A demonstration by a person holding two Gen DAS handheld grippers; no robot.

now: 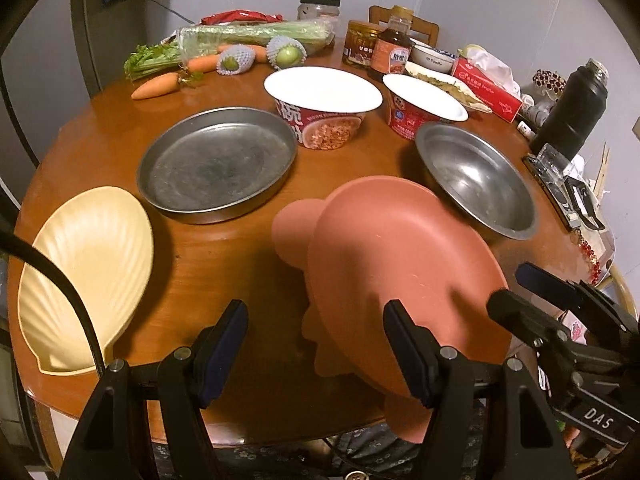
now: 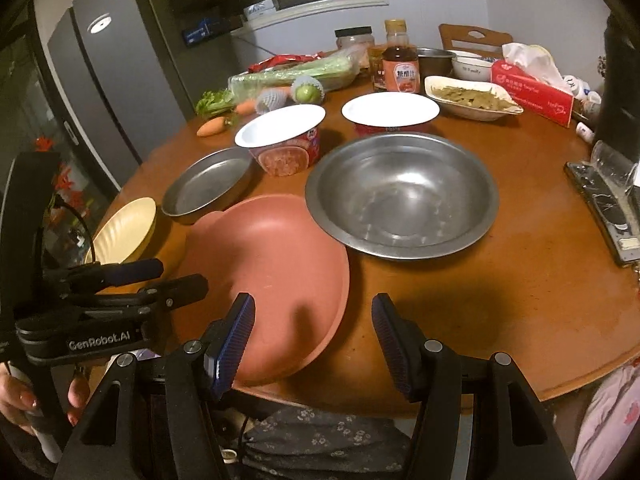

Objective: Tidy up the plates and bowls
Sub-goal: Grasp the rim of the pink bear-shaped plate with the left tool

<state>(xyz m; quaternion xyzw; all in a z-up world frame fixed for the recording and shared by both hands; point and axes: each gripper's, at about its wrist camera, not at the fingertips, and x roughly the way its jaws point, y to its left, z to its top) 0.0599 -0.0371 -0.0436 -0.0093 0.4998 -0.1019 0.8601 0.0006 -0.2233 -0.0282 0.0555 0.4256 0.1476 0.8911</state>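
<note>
Left wrist view alone shows pink plate (image 1: 396, 264) with lobed ears along its edge; right wrist view shows it as smooth round dish at near table (image 2: 500, 280) edge, touching steel bowl (image 2: 402, 194).

Left gripper (image 1: 316, 344) spread, empty; right gripper (image 2: 314, 340) spread, empty, over plate's near rim.

Flat steel pan (image 1: 216, 164), dull, scratched. Ribbed cream shell dish (image 1: 88, 276) beside it. Two paper noodle cups (image 1: 324, 106) behind.

Round glossy wood table; grey fridge (image 2: 108, 80) to the left.

carrot (image 1: 155, 86), celery (image 1: 248, 37), sauce bottle (image 2: 400, 63), tissue box (image 2: 531, 92) on table (image 2: 500, 300).
</note>
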